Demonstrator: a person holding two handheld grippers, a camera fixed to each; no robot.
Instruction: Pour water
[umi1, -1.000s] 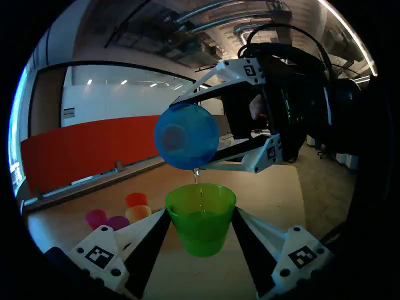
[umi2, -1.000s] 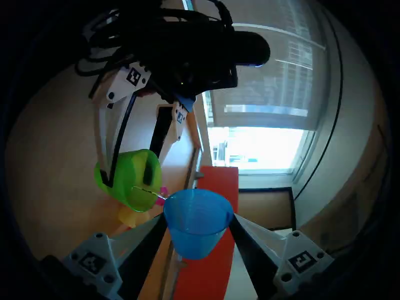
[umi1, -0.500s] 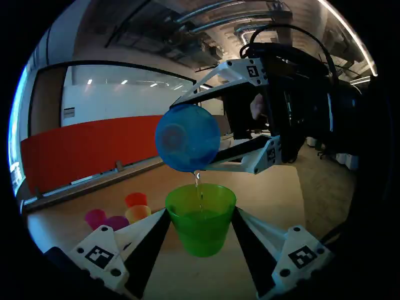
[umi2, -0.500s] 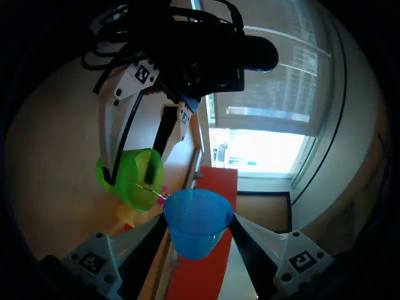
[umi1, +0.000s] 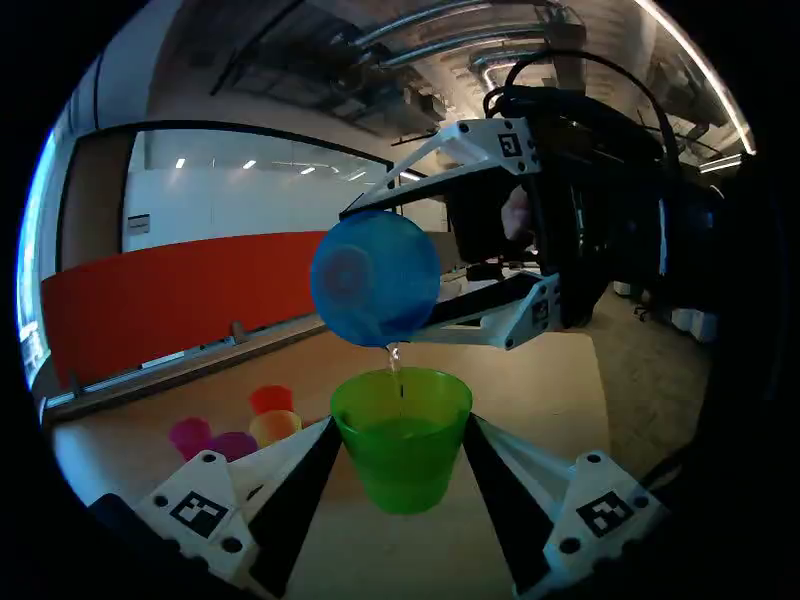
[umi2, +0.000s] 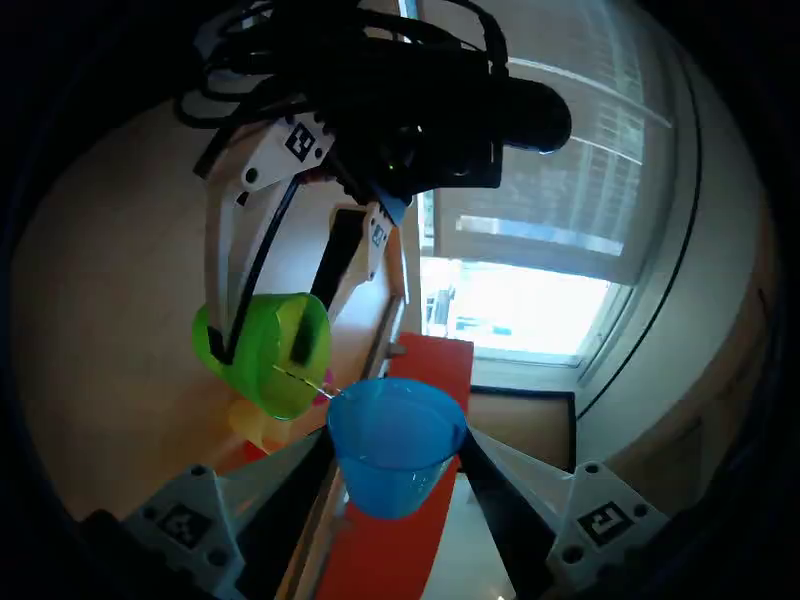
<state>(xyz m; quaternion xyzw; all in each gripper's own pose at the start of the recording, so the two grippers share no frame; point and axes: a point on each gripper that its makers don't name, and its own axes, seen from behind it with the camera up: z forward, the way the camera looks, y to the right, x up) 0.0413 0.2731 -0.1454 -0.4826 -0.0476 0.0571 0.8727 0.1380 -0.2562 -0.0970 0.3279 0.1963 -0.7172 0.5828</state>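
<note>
Above tabletop (umi1: 560, 400): left gripper (umi1: 402, 424) clamps green cup (umi1: 402, 465). Right gripper (umi2: 397, 434) grips tipped blue cup (umi1: 375, 278) at 12 o'clock, stream (umi1: 396, 362) landing inside rim. Spare cups (umi1: 250, 425) at 9 o'clock, well apart.

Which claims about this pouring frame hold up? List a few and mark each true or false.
1. The left claw grips the green cup upright. True.
2. The blue cup, in the right claw, is tipped over the green cup. True.
3. The green cup is dry inside. False: it holds liquid, and a thin water stream falls into it.
4. The blue cup stands on the table. False: it is held in the air.
5. Several small coloured cups sit on the table beyond the left claw. True.
</note>
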